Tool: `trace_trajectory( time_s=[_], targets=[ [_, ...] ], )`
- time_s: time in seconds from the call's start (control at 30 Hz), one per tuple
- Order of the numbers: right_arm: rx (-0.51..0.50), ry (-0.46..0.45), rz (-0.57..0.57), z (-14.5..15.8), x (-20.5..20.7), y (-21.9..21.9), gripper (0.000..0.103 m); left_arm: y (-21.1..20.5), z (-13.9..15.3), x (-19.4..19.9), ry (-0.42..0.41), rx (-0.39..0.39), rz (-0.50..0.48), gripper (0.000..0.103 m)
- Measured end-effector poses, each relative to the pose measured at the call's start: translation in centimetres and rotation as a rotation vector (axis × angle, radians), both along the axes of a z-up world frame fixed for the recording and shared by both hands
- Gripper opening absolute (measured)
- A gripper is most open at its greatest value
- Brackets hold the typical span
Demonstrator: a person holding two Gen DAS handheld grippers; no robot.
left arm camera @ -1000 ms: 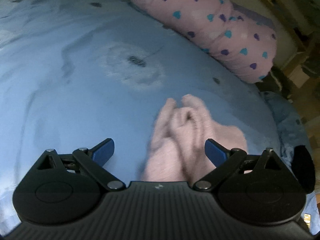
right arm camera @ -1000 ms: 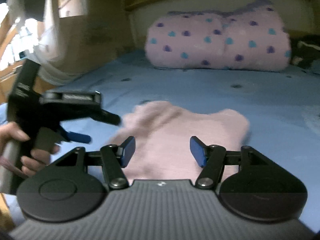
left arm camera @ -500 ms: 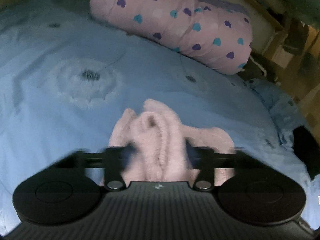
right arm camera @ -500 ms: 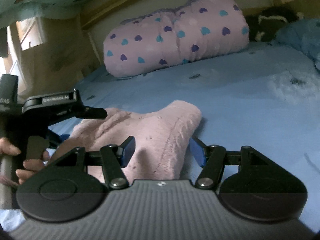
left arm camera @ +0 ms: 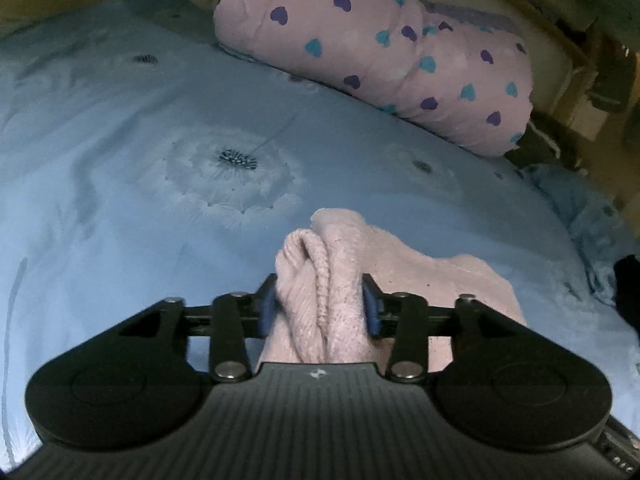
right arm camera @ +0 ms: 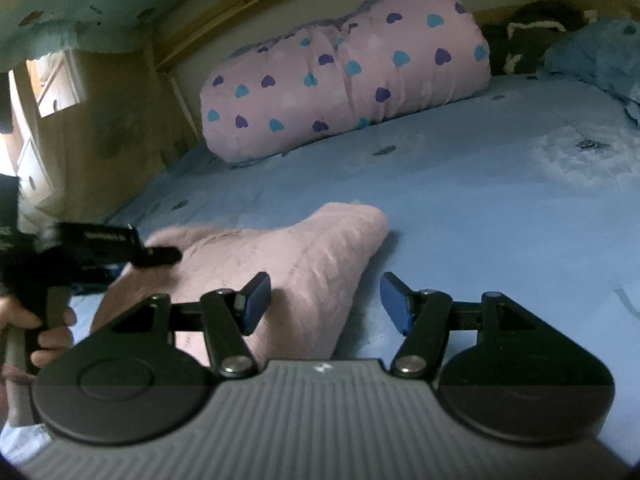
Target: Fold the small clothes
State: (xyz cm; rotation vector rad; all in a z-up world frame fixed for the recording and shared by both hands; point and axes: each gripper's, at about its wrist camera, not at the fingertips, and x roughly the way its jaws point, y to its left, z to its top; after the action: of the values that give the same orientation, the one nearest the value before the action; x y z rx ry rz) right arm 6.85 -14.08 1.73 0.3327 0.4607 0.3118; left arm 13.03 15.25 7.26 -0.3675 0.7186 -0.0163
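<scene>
On the blue bedspread, the left gripper, wide apart a second ago, now pinches the bunched pink knit garment, ready to fold, while the right gripper hangs spread beside it.

My tongs: two, left gripper and right gripper. Fingers with blue pads: two per gripper, four total. Pink garment: one. Heart-print bundle: one. Blue sheet: one. Dandelion prints on sheet: one clear in left view, one in right view, maybe same one. My hand in view: one.
</scene>
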Motion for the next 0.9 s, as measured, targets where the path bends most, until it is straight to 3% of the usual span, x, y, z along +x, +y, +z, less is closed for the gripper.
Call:
trace_trajectory(
  time_s=[0.13, 0.33, 0.57, 0.67, 0.9],
  targets=[
    [0.007, 0.025, 0.020, -0.4, 0.0, 0.3, 0.063, -0.1, 0.2, -0.6, 0.000, 0.035, -0.004, 0.075],
    [0.044, 0.053, 0.020, -0.1, -0.1, 0.1, 0.063, -0.1, 0.5, -2.5, 0.038, -0.082, -0.078, 0.089],
    [0.088, 0.102, 0.055, -0.5, -0.5, 0.8, 0.064, -0.2, -2.2, -2.6, 0.161, -0.134, -0.128, 0.096],
    [0.104, 0.131, 0.048, -0.8, -0.2, 0.9, 0.073, 0.6, -3.1, -2.3, 0.187, -0.208, -0.102, 0.097],
    [0.204, 0.232, 0.063, -2.0, 1.4, 0.6, 0.078, -0.1, -3.0, -2.2, 0.180, -0.169, -0.126, 0.099]
  ],
)
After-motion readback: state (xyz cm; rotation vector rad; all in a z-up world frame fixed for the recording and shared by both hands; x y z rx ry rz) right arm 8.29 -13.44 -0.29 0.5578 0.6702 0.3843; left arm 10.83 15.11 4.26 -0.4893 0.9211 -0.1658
